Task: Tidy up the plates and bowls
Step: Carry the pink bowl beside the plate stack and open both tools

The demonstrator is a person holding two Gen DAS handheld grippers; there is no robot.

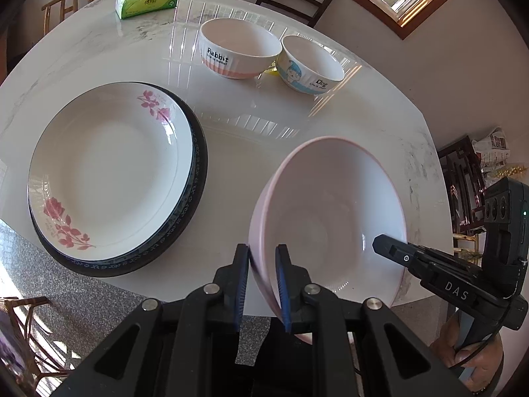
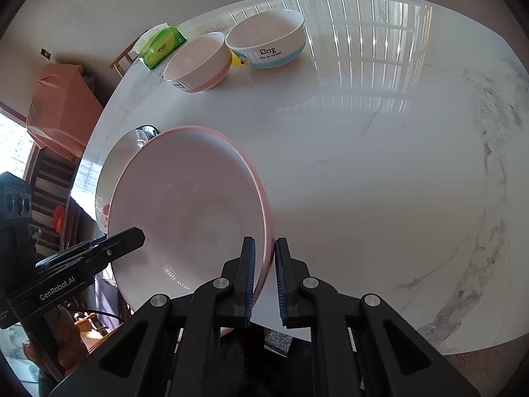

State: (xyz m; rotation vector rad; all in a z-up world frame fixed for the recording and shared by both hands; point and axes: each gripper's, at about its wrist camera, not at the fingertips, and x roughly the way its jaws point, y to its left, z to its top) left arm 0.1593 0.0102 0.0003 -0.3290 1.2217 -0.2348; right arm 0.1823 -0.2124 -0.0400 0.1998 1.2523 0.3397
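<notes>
The large pink bowl (image 1: 330,218) is held above the marble table (image 1: 248,125) — its rim pinched by the left gripper (image 1: 262,284) at seven o'clock and by the right gripper (image 2: 264,281) at five — stacked plates (image 1: 112,175) lying at nine.

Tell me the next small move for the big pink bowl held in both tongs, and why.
Probably carry the pink bowl toward the open table near the Rabbit bowl and Dog bowl and lower it. The left tongs and right tongs each pinch its rim, and the plate stack is already built at the left.
</notes>
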